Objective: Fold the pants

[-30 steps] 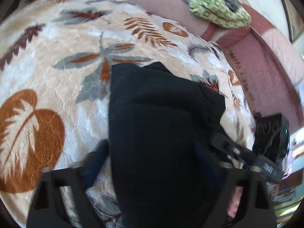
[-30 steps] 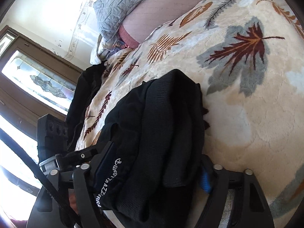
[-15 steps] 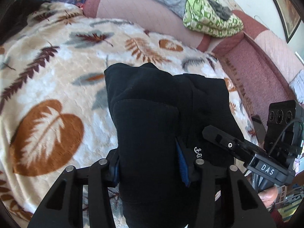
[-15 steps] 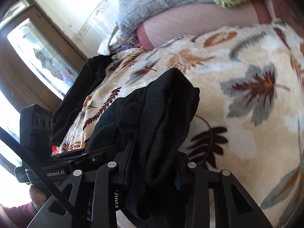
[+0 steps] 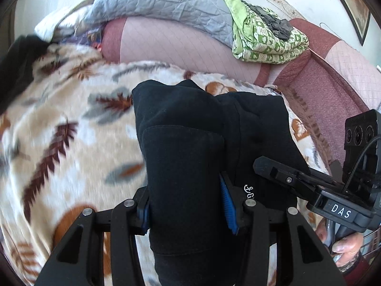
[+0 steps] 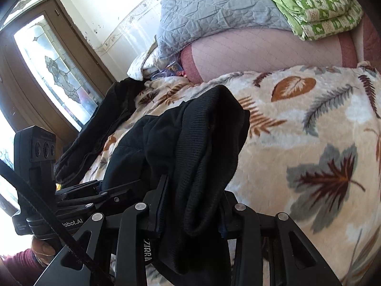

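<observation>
The black pants [image 5: 190, 147] hang bunched between both grippers above the leaf-print blanket [image 5: 66, 128]. My left gripper [image 5: 188, 205] is shut on a thick fold of the pants, its blue pads pressed on either side. My right gripper [image 6: 190, 205] is shut on the ribbed waistband end of the pants [image 6: 204, 143], which droops over and below the fingers. The right gripper also shows at the right of the left wrist view [image 5: 281, 174]. The left gripper shows at the left of the right wrist view [image 6: 100, 190]. The lower part of the pants is hidden below the frames.
A pink couch back [image 5: 181, 47] carries a grey quilt [image 5: 162, 2] and a folded green patterned cloth [image 5: 264, 40]. Another dark garment [image 6: 104, 128] lies at the blanket's left edge. A stained-glass door [image 6: 54, 71] stands at the left.
Both grippers have lifted the pants off the blanket and tilted up, so the couch back and quilt came into view. The pants went from lying flat to hanging bunched.
</observation>
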`<action>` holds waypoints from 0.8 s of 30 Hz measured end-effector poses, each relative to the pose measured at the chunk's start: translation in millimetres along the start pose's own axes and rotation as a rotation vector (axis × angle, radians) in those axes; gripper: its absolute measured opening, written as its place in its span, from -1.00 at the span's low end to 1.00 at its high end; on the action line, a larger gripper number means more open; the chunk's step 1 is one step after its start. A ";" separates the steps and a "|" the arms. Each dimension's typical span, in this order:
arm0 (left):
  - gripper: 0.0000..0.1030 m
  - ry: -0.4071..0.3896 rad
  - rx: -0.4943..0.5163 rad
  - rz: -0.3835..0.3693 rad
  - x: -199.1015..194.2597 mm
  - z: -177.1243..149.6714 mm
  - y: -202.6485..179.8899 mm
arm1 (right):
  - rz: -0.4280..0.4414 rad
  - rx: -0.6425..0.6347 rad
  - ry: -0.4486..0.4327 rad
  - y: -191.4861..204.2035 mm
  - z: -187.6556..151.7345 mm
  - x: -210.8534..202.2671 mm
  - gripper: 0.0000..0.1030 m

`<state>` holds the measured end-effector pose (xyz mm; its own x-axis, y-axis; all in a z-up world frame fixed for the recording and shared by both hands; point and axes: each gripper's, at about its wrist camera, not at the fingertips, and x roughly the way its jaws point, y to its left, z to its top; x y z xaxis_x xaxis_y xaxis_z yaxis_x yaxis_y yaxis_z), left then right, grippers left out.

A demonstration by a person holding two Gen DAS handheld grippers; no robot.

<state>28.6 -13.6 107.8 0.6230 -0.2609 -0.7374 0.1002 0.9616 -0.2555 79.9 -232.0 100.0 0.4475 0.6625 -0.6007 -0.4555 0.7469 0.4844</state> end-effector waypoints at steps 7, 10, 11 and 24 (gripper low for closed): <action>-0.10 0.010 0.006 0.042 42.4 46.9 2.3 | -0.007 0.088 -0.059 -28.7 41.4 26.1 -0.28; -0.10 0.029 0.000 0.056 61.8 59.2 6.9 | -0.012 0.113 -0.069 -40.0 53.5 41.2 -0.28; -0.10 0.036 0.000 0.061 69.2 62.3 8.1 | -0.012 0.120 -0.070 -43.7 56.0 46.2 -0.28; -0.08 0.111 -0.036 0.102 148.7 72.1 24.4 | -0.047 0.206 -0.036 -97.5 72.6 105.4 -0.28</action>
<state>179.7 -22.8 37.0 0.5384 -0.1718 -0.8250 0.0113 0.9804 -0.1968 227.3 -230.9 35.6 0.4932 0.6259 -0.6042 -0.2686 0.7702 0.5785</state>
